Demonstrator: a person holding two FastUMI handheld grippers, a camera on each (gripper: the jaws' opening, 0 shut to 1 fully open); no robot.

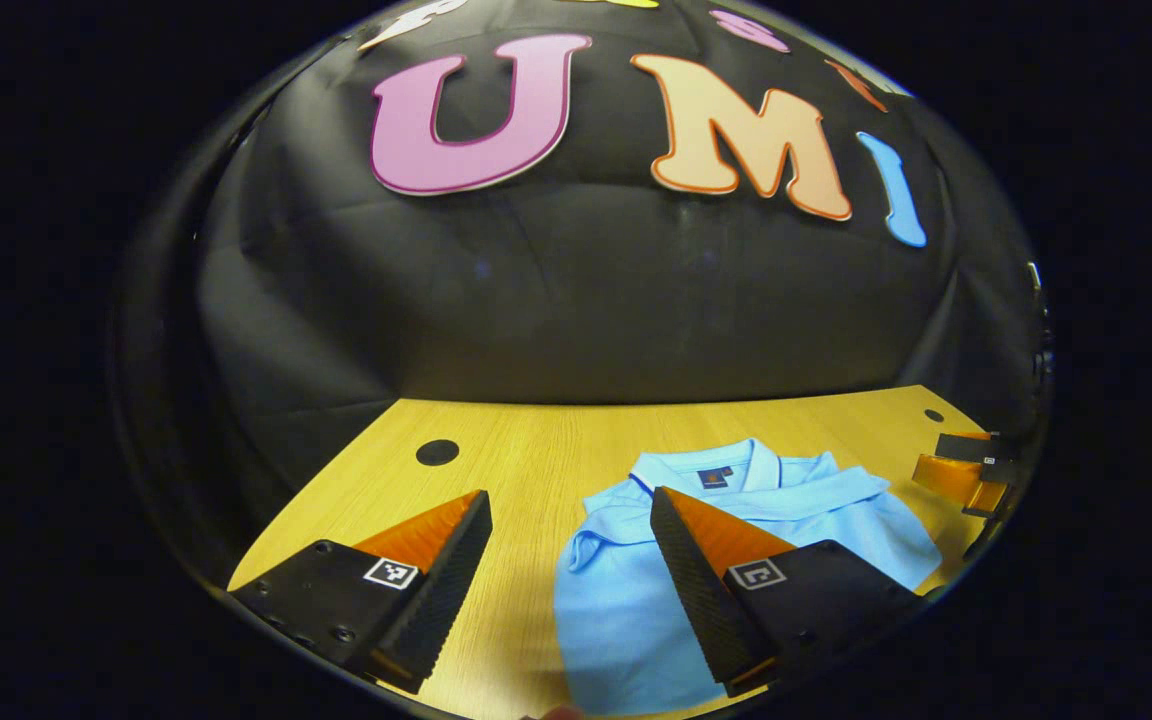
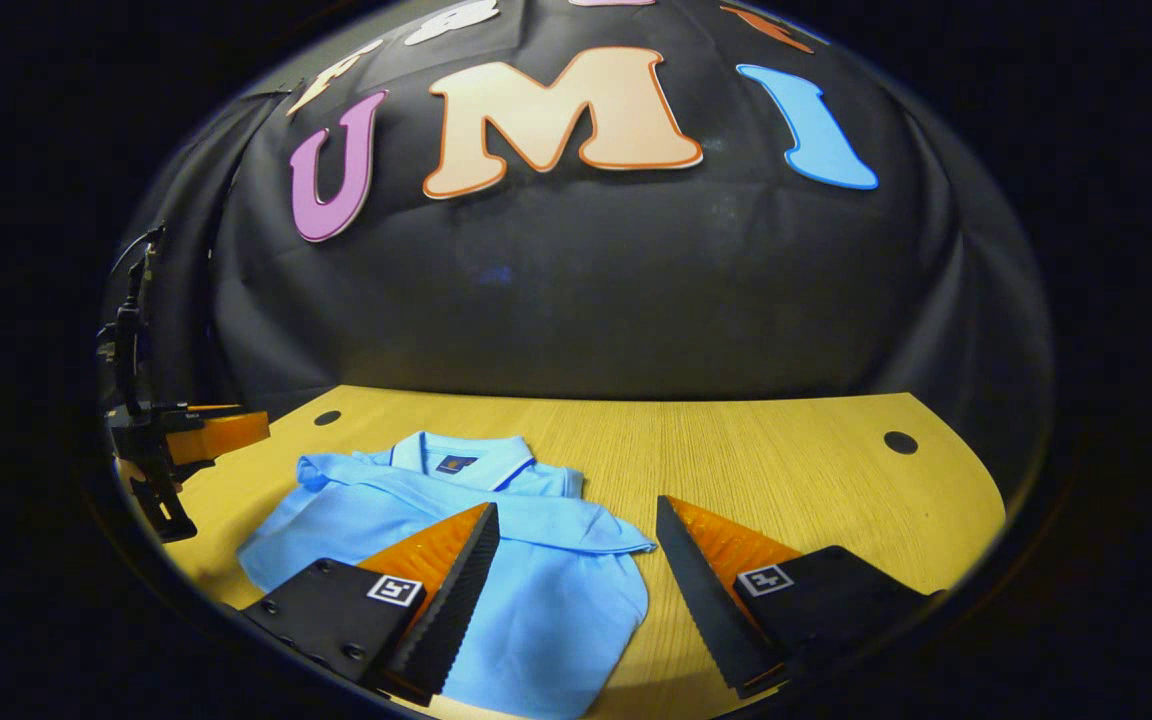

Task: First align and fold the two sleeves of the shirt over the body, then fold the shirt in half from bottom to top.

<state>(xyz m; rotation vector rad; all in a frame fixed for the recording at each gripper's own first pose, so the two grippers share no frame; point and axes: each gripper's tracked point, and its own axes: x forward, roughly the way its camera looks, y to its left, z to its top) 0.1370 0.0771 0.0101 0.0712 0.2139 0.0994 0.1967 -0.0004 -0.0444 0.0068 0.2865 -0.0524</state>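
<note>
A wooden table [image 2: 786, 450] is seen spread before the black cloth wall [image 2: 576, 280]. On it a light blue shirt [image 2: 536, 590] is laid flat, collar toward the wall, with both sleeves folded across the body — the lower half runs out toward the near edge. The left gripper [image 1: 571, 570] is held above the shirt's left side, its fingers spread wide with nothing between them. The right gripper [image 2: 576, 580] is poised over the shirt's right edge, likewise parted and empty.
</note>
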